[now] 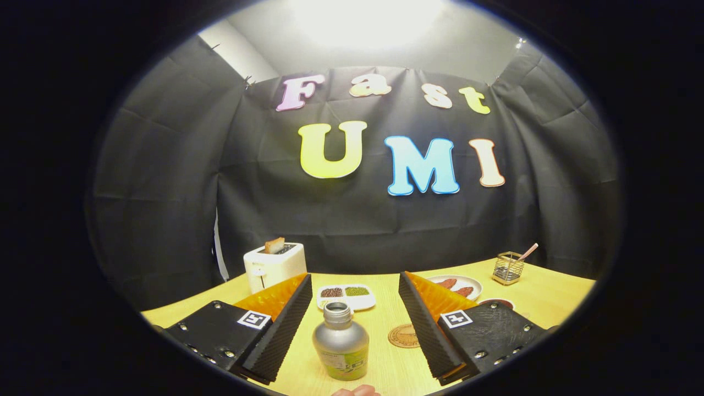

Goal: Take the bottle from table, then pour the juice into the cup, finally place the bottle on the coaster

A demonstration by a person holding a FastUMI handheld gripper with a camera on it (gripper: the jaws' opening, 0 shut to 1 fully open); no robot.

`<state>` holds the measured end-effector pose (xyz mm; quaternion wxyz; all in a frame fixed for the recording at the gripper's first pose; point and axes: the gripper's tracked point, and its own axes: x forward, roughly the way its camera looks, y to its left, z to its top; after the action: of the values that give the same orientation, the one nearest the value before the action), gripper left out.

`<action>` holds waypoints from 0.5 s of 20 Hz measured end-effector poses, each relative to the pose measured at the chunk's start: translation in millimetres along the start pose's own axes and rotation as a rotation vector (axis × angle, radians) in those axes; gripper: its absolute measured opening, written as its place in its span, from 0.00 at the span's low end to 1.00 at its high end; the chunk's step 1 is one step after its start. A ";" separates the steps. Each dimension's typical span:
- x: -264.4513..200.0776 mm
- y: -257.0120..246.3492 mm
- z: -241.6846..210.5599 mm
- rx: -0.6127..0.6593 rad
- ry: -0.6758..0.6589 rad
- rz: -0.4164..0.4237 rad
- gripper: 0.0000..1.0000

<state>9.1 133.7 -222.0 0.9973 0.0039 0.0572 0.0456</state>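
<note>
A small silver bottle with a green label and no cap stands upright on the wooden table, between my two fingers and apart from both. My gripper is open wide, its fingertips reaching a little past the bottle's neck. A round brown coaster lies flat just right of the bottle, partly hidden by the right finger. A dark red round rim peeks out beyond the right finger; I cannot tell if it is the cup.
A white toaster with a slice of bread stands at the back left. A white two-part dish of grains lies beyond the bottle. A plate of food and a wire holder sit back right. A fingertip shows below the bottle.
</note>
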 end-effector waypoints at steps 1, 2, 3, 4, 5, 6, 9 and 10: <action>3.2 2.4 -8.5 -0.013 0.011 0.002 0.97; 6.1 7.0 -16.9 -0.019 0.020 0.013 0.97; 8.3 9.2 -24.6 -0.020 0.027 0.016 0.97; 10.9 9.2 -32.1 -0.023 0.037 0.013 0.97; 13.4 8.5 -39.1 -0.027 0.047 0.012 0.97; 15.6 7.8 -46.0 -0.031 0.053 0.008 0.97; 22.8 8.6 -58.9 -0.051 0.062 0.008 0.97; 24.4 8.6 -63.4 -0.055 0.065 0.008 0.97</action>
<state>25.1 144.6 -287.7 0.9945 -0.0250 0.0881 0.0512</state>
